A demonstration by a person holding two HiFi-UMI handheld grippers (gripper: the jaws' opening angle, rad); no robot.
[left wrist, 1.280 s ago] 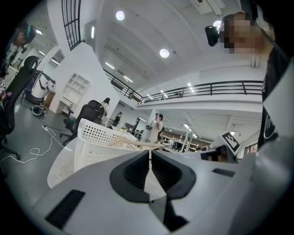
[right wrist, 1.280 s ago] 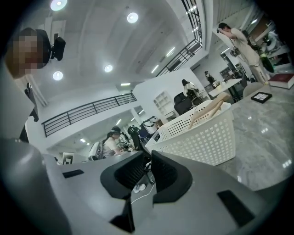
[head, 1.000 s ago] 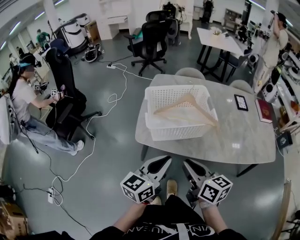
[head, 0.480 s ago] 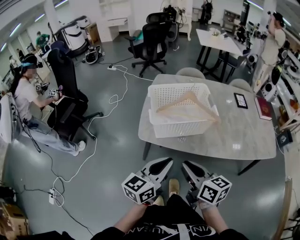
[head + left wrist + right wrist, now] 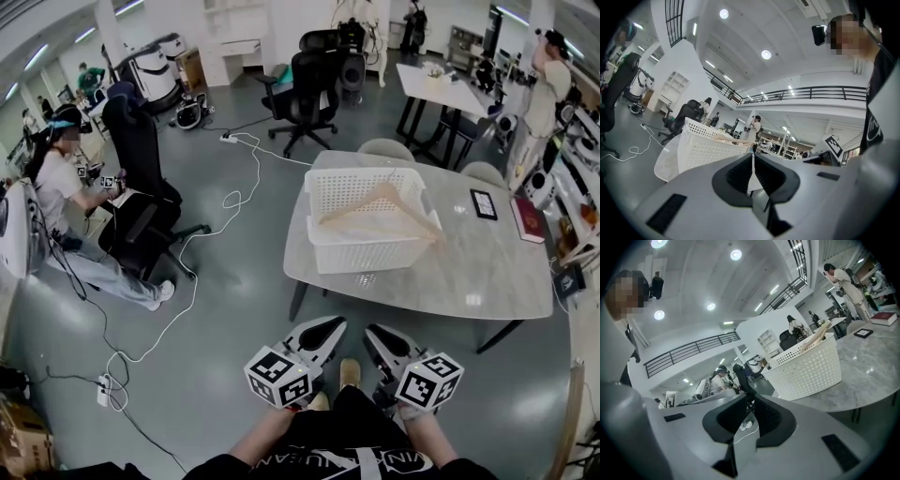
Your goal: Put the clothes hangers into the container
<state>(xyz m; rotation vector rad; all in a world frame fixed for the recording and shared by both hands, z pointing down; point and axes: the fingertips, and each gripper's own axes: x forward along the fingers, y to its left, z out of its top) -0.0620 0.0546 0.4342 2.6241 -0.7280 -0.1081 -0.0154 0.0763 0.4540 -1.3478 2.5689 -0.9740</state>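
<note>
I read both claws pinched shut, empty: left claw (image 5: pixel 330 325), right claw (image 5: pixel 373 331), low near body. Hanger (image 5: pixel 380 208) lies in white container (image 5: pixel 361 255) on table (image 5: pixel 469 272), dead ahead, well apart. Long axis left-right. Right end possibly riding rim, unclear. Right claw marginally nearer.

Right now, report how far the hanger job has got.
Done: one wooden hanger lies in the white basket on the table, an end poking over the rim. In hand: nothing; the left gripper and right gripper are both shut and empty, short of the table. Left: no other hanger shows; perhaps only settling that one fully inside.
</note>
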